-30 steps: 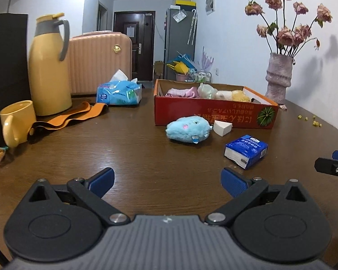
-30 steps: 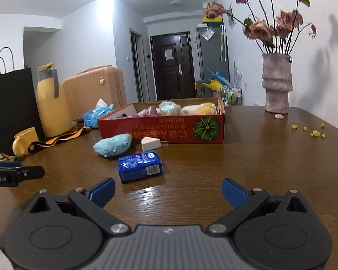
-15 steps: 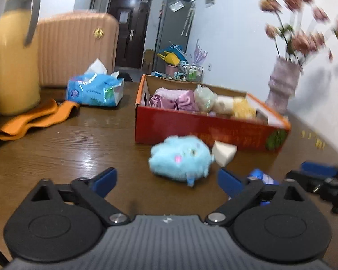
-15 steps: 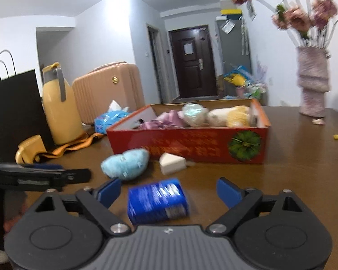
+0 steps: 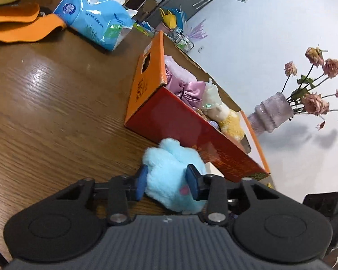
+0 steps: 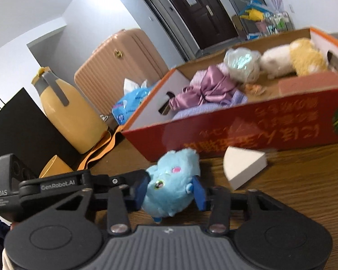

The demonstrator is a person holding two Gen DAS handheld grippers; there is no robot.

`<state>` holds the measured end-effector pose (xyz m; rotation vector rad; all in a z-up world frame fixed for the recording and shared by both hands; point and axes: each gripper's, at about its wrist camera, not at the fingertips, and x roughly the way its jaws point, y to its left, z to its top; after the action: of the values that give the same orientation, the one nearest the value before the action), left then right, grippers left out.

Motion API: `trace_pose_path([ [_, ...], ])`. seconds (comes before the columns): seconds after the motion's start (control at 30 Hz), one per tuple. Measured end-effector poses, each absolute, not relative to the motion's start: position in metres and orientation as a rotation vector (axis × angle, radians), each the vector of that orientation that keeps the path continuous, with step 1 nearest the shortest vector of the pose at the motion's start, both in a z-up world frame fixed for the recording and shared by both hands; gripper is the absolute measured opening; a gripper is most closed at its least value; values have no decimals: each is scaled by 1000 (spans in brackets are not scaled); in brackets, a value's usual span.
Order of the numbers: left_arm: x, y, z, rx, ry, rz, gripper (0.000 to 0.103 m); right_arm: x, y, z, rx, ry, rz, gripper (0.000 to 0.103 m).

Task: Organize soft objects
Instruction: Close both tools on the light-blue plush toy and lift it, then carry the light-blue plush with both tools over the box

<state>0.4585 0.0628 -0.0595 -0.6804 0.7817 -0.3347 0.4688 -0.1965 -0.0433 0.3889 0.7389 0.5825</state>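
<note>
A fluffy light-blue plush toy (image 5: 169, 168) lies on the wooden table just in front of the red cardboard box (image 5: 182, 123). My left gripper (image 5: 166, 181) is shut on the blue plush, its blue pads pressing both sides. In the right wrist view my right gripper (image 6: 170, 191) is shut on the same blue plush (image 6: 171, 186), and the left gripper's body (image 6: 56, 184) reaches in from the left. The red box (image 6: 247, 130) holds purple cloth (image 6: 205, 90), a pale bundle and a white and yellow plush (image 6: 293, 58).
A white wedge sponge (image 6: 243, 166) lies on the table right of the plush. A blue tissue pack (image 5: 97, 18) and orange strap (image 5: 22, 24) lie at the far left. A yellow jug (image 6: 72, 112), black bag and pink suitcase (image 6: 119, 67) stand behind. A vase of dried roses (image 5: 272, 114) stands beyond the box.
Both grippers have moved forward and tilted toward the blue plush, then closed on it from open. The blue tissue packet that lay near the right gripper is out of view.
</note>
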Motion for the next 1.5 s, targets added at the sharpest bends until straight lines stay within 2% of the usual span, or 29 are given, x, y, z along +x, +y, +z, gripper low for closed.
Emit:
trace_pose_path([
  [0.23,436,51,-40,-603,694,-385,35,448,-204,-28,425,691,557,36],
  [0.6,337,-15,1,-579,636,-531,35,314,-277,15,446,532,466,35],
  [0.93,308,-54,18,-505,610,-571,35,278,-317,19,495,478,443,35],
  [1.17,363,-72,39,-496,563,-608,35,318,-329,43,445,415,417,35],
  [1.37,465,-77,44,-607,610,-640,34,426,-334,76,355,440,401,35],
  [1.5,524,-70,25,-660,656,-594,34,504,-324,71,315,523,402,35],
])
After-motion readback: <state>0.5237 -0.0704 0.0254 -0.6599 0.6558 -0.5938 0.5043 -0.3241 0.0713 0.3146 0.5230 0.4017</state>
